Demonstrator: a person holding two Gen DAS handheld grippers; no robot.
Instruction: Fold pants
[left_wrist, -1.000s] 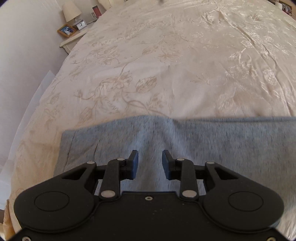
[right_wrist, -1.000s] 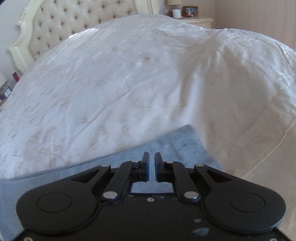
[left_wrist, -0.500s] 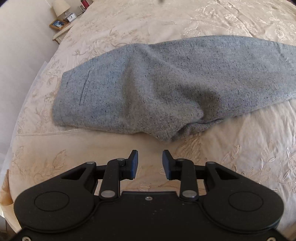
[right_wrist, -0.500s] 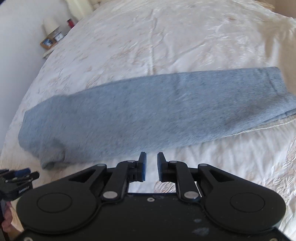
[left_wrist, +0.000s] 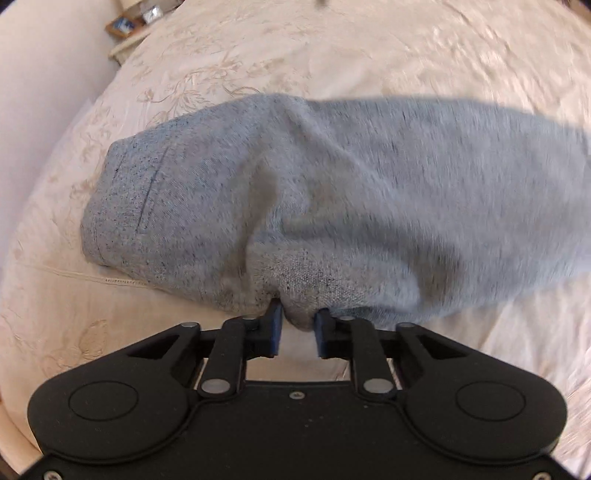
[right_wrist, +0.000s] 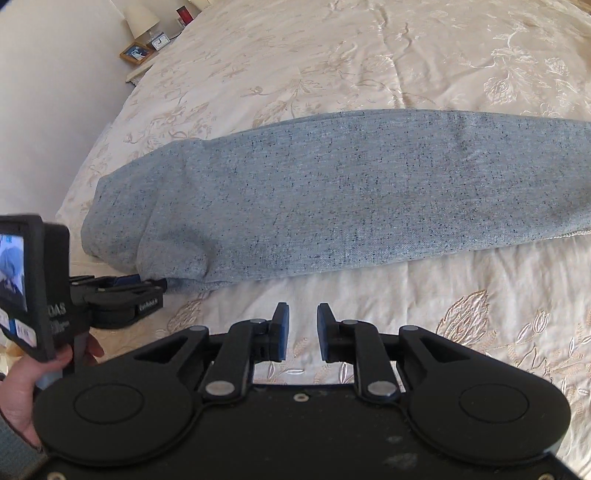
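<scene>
Grey speckled pants (left_wrist: 332, 192) lie folded lengthwise across a cream embroidered bedspread (left_wrist: 295, 55), waistband at the left. My left gripper (left_wrist: 298, 325) is at the near crotch corner of the pants; the cloth sits between its open jaws. In the right wrist view the pants (right_wrist: 332, 199) stretch left to right, and the left gripper (right_wrist: 122, 291) shows at their near left corner. My right gripper (right_wrist: 300, 321) is open and empty over the bedspread (right_wrist: 443, 295), a short way in front of the pants' near edge.
A nightstand (right_wrist: 142, 55) with a lamp, a clock and a photo frame stands at the far left by the wall. The bed's left edge drops off beside the waistband. A hand (right_wrist: 22, 376) holds the left gripper's handle.
My left gripper has moved forward onto the pants' near corner, with cloth now between its jaws. My right gripper has opened wider and drawn nearer to the pants.
</scene>
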